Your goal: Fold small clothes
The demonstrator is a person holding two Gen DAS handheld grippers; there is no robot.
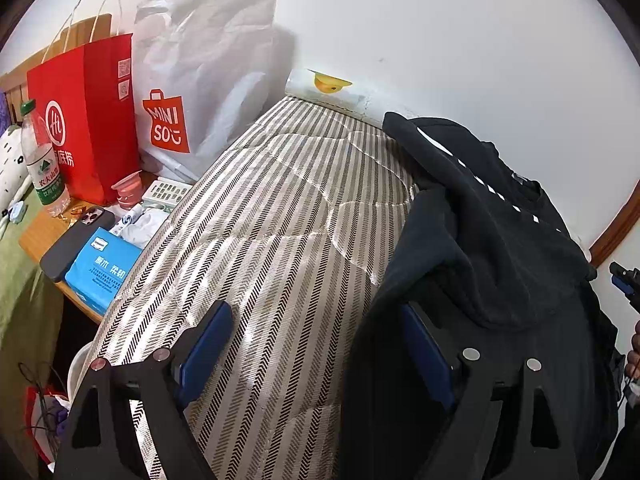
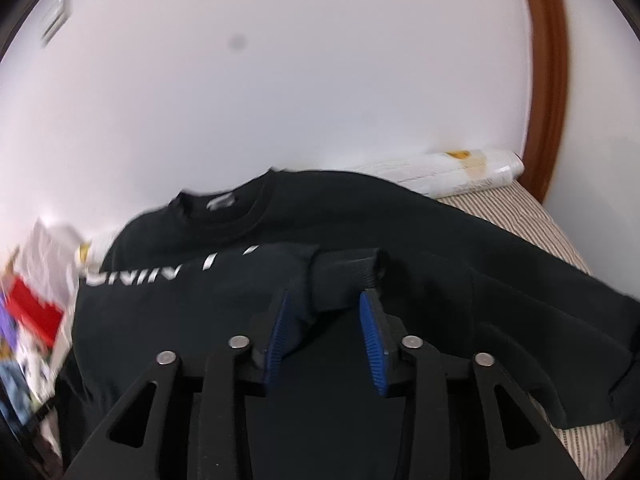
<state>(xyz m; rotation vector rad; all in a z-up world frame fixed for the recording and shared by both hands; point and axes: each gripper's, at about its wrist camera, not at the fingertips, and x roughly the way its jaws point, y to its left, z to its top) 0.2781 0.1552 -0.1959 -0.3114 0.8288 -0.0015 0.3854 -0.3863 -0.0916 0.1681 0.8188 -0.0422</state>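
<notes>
A black sweatshirt (image 1: 500, 240) with white lettering lies crumpled on the right of a striped mattress (image 1: 272, 208). My left gripper (image 1: 316, 306) stands open over the bare mattress. Its right finger (image 1: 424, 348) is at the cloth's edge, and nothing is pinched. In the right wrist view the sweatshirt (image 2: 420, 248) is spread out with its collar towards the wall. Its ribbed sleeve cuff (image 2: 348, 272) is folded onto the chest. My right gripper (image 2: 325, 296) is open, with the sleeve lying loose between its blue pads (image 2: 372, 340).
A bedside table (image 1: 36, 240) on the left carries a red paper bag (image 1: 88, 120), a white shopping bag (image 1: 200, 80), a water bottle (image 1: 40, 160), a phone (image 1: 72, 244) and a blue tissue pack (image 1: 102, 268). A rolled sheet (image 1: 332, 92) lies along the white wall. A hand (image 1: 634, 356) shows at the right edge.
</notes>
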